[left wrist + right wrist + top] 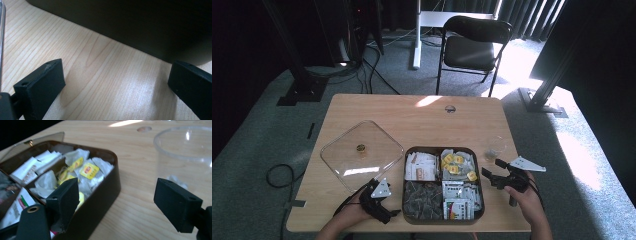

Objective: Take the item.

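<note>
A dark four-compartment box (443,150) of tea bags and sachets sits at the table's near middle; its wall (140,27) fills the top of the left gripper view. Yellow-labelled tea bags (86,171) lie in its far right compartment. My left gripper (388,204) rests low on the wood just left of the box, jaws wide apart with nothing between them (116,85). My right gripper (493,169) is open to the right of the box, its jaws (117,200) straddling the box's corner and a clear plastic cup (185,152). The cup (496,148) stands upright beside the box.
The box's clear square lid (362,155) with a gold knob lies flat on the table's left side. A black folding chair (472,45) stands beyond the far edge. Bare wood (412,115) spans the table's far half. Cables run over the carpet at left.
</note>
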`<state>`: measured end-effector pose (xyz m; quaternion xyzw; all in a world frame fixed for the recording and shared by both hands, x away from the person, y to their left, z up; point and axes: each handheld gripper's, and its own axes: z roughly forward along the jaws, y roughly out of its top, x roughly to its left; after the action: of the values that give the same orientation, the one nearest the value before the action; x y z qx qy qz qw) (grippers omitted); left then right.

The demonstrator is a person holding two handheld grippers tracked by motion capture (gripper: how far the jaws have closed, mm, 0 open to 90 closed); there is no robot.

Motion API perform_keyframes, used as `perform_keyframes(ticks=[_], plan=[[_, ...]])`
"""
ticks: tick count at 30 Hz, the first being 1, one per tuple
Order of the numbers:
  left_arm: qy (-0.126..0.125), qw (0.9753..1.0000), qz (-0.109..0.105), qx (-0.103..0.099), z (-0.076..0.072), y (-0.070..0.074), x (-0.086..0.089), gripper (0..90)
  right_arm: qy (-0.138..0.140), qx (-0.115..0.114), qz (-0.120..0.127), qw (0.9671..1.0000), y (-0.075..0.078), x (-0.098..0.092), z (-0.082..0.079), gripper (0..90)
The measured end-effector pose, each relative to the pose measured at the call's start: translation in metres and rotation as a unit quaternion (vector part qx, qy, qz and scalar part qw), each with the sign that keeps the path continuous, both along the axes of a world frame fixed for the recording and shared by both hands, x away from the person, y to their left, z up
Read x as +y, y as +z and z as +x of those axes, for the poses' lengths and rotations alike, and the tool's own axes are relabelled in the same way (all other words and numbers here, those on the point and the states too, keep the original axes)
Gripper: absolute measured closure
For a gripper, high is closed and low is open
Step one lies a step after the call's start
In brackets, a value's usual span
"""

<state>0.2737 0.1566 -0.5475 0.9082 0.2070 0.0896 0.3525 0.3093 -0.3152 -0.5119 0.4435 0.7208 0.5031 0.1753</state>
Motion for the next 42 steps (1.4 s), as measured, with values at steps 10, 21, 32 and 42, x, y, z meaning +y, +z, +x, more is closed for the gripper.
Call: perform_keyframes(ticks=[10, 21, 32, 42], plan=[[0.0, 1.0, 0.001, 0.0, 0.0, 0.0, 0.0, 0.7, 0.005, 0.023, -0.028, 0.9993, -0.017, -0.001, -0.003, 19.7], [0.003, 1.0, 0.0, 0.0, -0.001, 0.0, -0.001, 0.7, 0.004, 0.052, -0.077, 0.9957, -0.029, 0.003, -0.004, 19.6], [0.003, 1.0, 0.0, 0.0, -0.001, 0.0, -0.001, 0.7, 0.022, 0.065, -0.124, 0.9899, -0.037, 0.012, -0.003, 20.1], [0.005, 1.0, 0.0, 0.0, -0.001, 0.0, -0.001, 0.7, 0.029, 0.065, -0.156, 0.9852, -0.038, 0.015, -0.005, 20.4]])
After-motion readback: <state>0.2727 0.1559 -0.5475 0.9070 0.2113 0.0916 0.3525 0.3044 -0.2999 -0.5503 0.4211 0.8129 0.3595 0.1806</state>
